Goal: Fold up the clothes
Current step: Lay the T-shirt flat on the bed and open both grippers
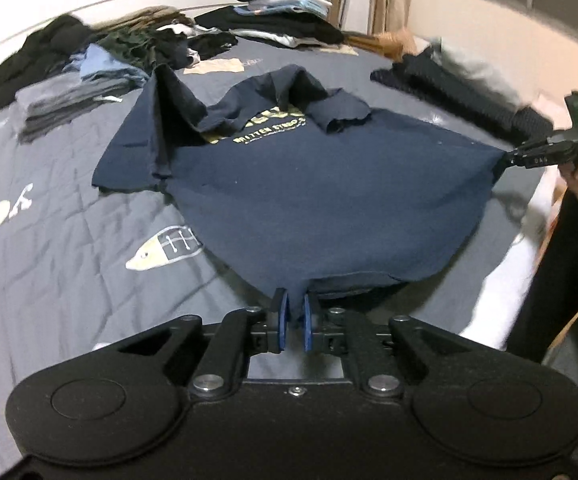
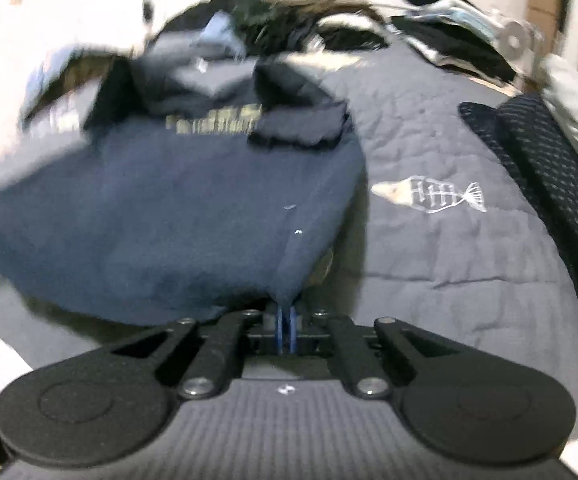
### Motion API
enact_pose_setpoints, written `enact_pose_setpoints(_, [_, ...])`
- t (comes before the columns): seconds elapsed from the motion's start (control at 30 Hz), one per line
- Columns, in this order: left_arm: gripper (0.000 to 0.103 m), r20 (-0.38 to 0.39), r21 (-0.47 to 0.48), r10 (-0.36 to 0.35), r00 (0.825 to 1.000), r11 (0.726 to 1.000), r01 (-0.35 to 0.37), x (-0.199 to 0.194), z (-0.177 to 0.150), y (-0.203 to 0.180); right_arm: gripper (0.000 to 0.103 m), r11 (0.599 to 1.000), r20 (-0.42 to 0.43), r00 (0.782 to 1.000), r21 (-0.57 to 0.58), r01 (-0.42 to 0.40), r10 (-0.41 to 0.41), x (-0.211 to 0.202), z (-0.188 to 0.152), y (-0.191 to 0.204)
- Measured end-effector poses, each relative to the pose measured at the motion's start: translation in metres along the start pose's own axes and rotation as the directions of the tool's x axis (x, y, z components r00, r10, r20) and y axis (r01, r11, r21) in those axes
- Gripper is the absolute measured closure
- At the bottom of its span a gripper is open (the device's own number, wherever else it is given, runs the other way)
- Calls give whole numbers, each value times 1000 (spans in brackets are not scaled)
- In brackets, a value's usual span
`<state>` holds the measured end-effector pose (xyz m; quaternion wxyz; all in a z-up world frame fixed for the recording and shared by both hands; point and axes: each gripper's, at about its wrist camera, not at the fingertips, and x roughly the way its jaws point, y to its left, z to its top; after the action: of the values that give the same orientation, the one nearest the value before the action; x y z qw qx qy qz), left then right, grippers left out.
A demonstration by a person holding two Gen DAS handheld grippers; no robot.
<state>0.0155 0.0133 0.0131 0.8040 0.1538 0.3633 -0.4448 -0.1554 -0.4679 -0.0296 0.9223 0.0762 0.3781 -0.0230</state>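
Note:
A navy T-shirt [image 1: 289, 184] with yellow lettering is stretched above the grey quilt, its sleeves and collar crumpled at the far end. My left gripper [image 1: 293, 312] is shut on the near hem, cloth pinched between its blue pads. My right gripper [image 1: 507, 158] grips the shirt's right corner in the left wrist view, held by a hand. In the right wrist view the right gripper [image 2: 285, 322] is shut on a corner of the navy T-shirt [image 2: 161, 216], which spreads left and away, blurred.
The grey quilt [image 1: 69, 248] with fish prints covers the bed. Piles of folded and loose clothes [image 1: 285, 16] lie along the far side. A dark dotted garment [image 2: 549, 168] lies at the right. The bed's white edge [image 1: 501, 280] runs near right.

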Motion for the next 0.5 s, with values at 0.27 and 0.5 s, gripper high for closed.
enact_pose_setpoints(0.27, [102, -69, 69, 79, 994, 995, -74, 8, -11, -14, 103, 990, -83, 994, -124, 66, -76, -1, 1, 1])
enact_pose_setpoints(0.5, [54, -89, 297, 203, 975, 940, -169, 39, -21, -47, 89, 965, -132, 985, -251, 76, -112, 9, -14, 16])
